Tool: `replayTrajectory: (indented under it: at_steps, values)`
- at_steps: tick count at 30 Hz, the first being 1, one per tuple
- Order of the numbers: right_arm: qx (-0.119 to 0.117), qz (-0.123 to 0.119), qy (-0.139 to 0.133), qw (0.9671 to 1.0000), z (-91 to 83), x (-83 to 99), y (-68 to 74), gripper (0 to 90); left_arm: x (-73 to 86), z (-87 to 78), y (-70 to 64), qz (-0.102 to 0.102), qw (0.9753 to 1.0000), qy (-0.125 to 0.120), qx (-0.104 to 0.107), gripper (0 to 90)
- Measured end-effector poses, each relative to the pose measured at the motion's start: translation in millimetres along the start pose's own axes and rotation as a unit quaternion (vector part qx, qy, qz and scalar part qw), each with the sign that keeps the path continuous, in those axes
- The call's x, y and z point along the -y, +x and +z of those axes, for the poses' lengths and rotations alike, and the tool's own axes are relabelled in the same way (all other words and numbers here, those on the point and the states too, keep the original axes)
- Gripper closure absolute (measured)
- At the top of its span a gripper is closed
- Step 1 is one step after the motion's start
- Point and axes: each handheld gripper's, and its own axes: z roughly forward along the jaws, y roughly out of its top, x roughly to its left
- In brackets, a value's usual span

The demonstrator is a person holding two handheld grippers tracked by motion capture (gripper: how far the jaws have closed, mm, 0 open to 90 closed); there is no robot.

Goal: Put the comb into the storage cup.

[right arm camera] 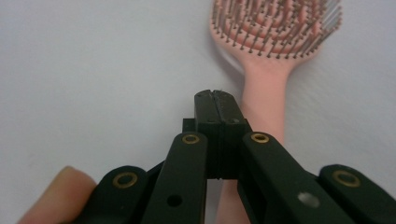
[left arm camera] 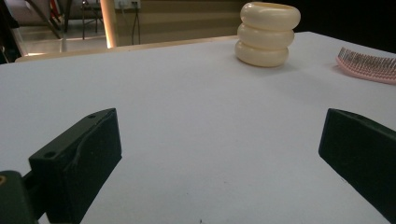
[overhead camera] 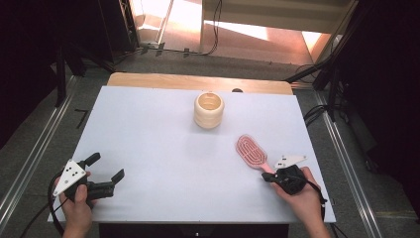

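A pink hairbrush [overhead camera: 251, 150] lies bristles up on the white table [overhead camera: 148, 134], right of centre, its handle pointing toward the person. My right gripper [overhead camera: 265, 177] hovers just over that handle. In the right gripper view the gripper [right arm camera: 215, 95] has its jaws pressed together with nothing between them, and the hairbrush [right arm camera: 275, 28] handle runs underneath. My left gripper [overhead camera: 106, 166] rests at the table's near left. Seen in the left gripper view, it [left arm camera: 219, 154] stands wide open and empty. A cream ribbed cup [overhead camera: 209, 110] stands upright at the far middle.
In the left gripper view the cream cup [left arm camera: 267, 35] is far ahead and the hairbrush [left arm camera: 369, 65] lies at the right edge. A strip of wooden tabletop [overhead camera: 198, 82] runs along the far side. Dark floor and cables surround the table.
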Motion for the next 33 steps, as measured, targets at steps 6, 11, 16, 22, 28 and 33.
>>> replayTrajectory:
  at_steps: [6, 11, 16, 22, 28, 33]
  values:
    - [0.013, 0.026, -0.009, 0.9996, -4.6, 7.2, -15.6, 87.8, 0.0, 0.2, 0.1, -0.001, 1.0, -0.001, 0.0, 0.0]
    - [0.006, 0.024, -0.011, 0.9996, -6.3, 6.5, -18.0, 85.8, 0.0, 0.2, 0.1, -0.001, 1.0, -0.001, 0.0, 0.0]
    - [-0.003, 0.009, -0.012, 0.9999, -16.7, -2.8, -13.6, 67.1, 0.1, 0.6, -0.3, -0.002, 1.0, -0.001, -0.002, 0.0]
    - [-0.007, 0.01, -0.008, 0.9999, -25.7, -16.8, -13.3, 36.8, 0.2, 0.7, -0.4, 0.0, 1.0, 0.001, -0.004, 0.0]
    - [-0.001, 0.005, 0.021, 0.9998, -26.8, -30.6, -18.1, 8.2, 0.4, 0.5, -0.2, -0.003, 1.0, -0.001, -0.003, 0.0]
    - [0.008, 0.008, 0.052, 0.9986, -22.4, -37.5, -21.7, 0.0, 0.2, 0.9, -0.1, -0.002, 1.0, 0.0, -0.002, 0.0]
